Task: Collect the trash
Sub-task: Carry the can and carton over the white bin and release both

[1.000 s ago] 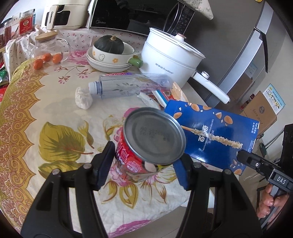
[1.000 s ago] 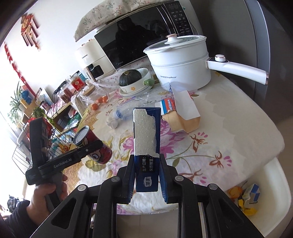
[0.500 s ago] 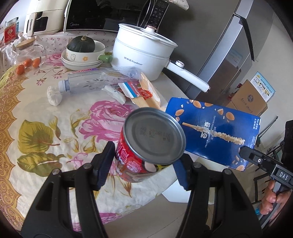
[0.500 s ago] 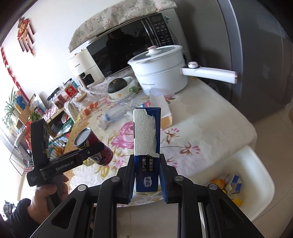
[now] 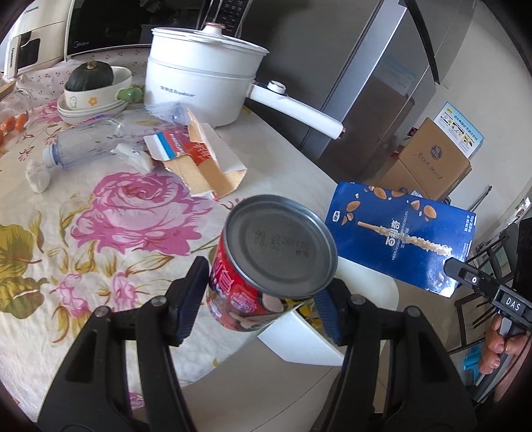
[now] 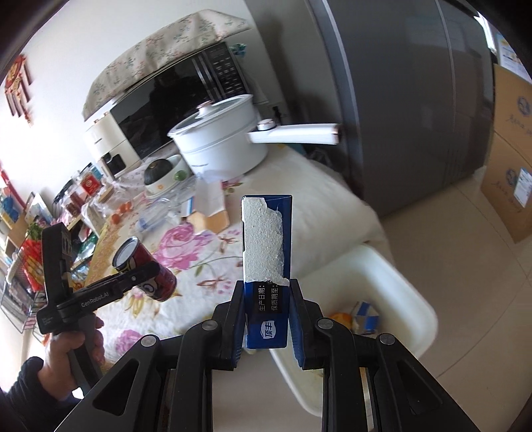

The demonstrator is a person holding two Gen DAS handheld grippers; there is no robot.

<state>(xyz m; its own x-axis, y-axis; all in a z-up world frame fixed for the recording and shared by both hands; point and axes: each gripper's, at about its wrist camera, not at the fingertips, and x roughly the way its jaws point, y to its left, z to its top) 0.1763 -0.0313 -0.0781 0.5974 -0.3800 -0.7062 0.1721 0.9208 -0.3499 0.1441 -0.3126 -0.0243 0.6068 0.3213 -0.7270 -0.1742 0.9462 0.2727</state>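
1. Trash in hand: a red can [image 5: 266, 266] and a blue biscuit box [image 5: 402, 246], both held off the table [image 5: 99, 206] edge, above a white bin [image 6: 392, 275] on the floor.
2. The left tongs [image 5: 262, 299] are clenched on the red can, which is tilted with its metal end toward the camera; a stamped date code is there, too faint to read fully.
3. The right tongs [image 6: 266, 319] are clamped on the narrow side of the blue biscuit box, whose torn top shows grey card. White Chinese print on a black patch and a small logo sit near the pads.
4. In the left wrist view the box front shows almonds and a coated stick.
5. The left tool reads "GenRobot.AI"; the right tool reads "DAS".
6. A crushed plastic bottle [image 5: 89, 143], torn carton [image 5: 199, 162] and crumpled tissue [image 5: 38, 174] lie on the floral cloth.
7. The white pot [image 5: 199, 86] reads "Royalstar"; the microwave [image 5: 109, 26] reads "Midea".
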